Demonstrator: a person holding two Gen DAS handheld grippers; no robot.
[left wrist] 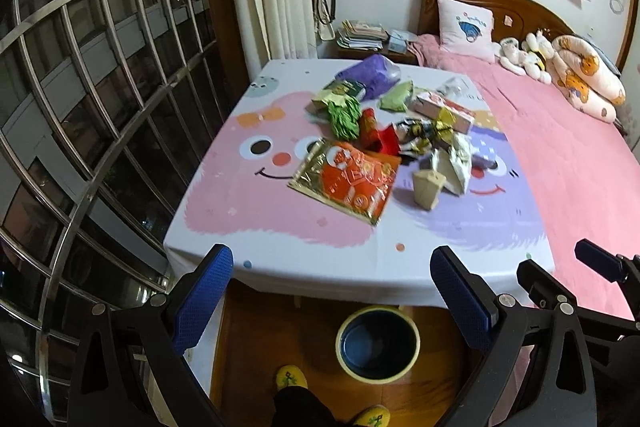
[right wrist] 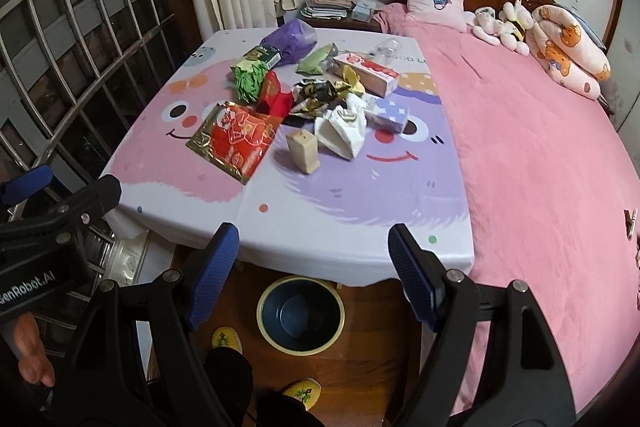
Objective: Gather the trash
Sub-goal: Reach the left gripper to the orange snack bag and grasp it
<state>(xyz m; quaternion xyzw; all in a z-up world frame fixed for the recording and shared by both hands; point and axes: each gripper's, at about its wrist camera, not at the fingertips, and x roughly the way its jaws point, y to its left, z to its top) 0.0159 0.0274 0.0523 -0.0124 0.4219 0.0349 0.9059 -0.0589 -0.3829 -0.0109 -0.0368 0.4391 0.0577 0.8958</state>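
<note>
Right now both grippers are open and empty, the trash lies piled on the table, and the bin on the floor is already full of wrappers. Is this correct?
Not quite: the bin is empty. The right wrist view shows its bare dark inside. The rest holds: the left gripper and right gripper are open and empty, and the trash is piled on the table.

The red-and-gold snack bag (left wrist: 349,183) is glossy foil, the tissue (right wrist: 342,131) soft crumpled paper. The counter (right wrist: 360,219) wears smooth printed cloth; the bed (right wrist: 540,147) fuzzy pink fleece. The bin (left wrist: 378,343) is smooth plastic, the floor (left wrist: 280,331) polished wood.
</note>
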